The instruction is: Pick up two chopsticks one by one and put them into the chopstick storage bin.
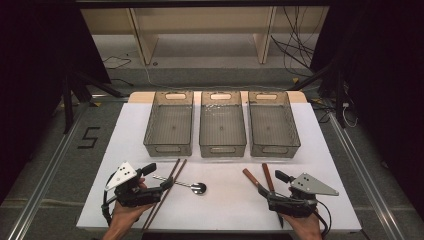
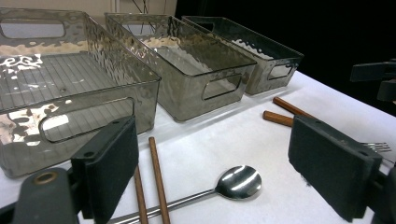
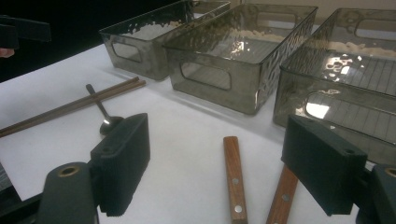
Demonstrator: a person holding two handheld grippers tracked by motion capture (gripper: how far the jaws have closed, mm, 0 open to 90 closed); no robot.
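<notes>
A pair of brown chopsticks (image 1: 169, 184) (image 2: 159, 184) (image 3: 74, 106) lies on the white table, with a metal spoon (image 1: 192, 186) (image 2: 238, 182) (image 3: 103, 116) across it. Two wooden-handled utensils (image 1: 260, 177) (image 2: 282, 112) (image 3: 232, 177) lie to the right; fork tines (image 2: 376, 147) show on one. My left gripper (image 1: 158, 176) (image 2: 219, 168) stands open low over the chopsticks and spoon, nothing between its pads. Open too, my right gripper (image 1: 273, 184) (image 3: 223, 163) straddles the wooden handles without touching them.
Three smoky see-through bins stand in a row at the back of the table: left (image 1: 169, 124), middle (image 1: 222, 125), right (image 1: 273, 125). All three look empty. The table's front edge (image 1: 215, 229) runs just behind both hands. Wooden shelving and cables lie beyond.
</notes>
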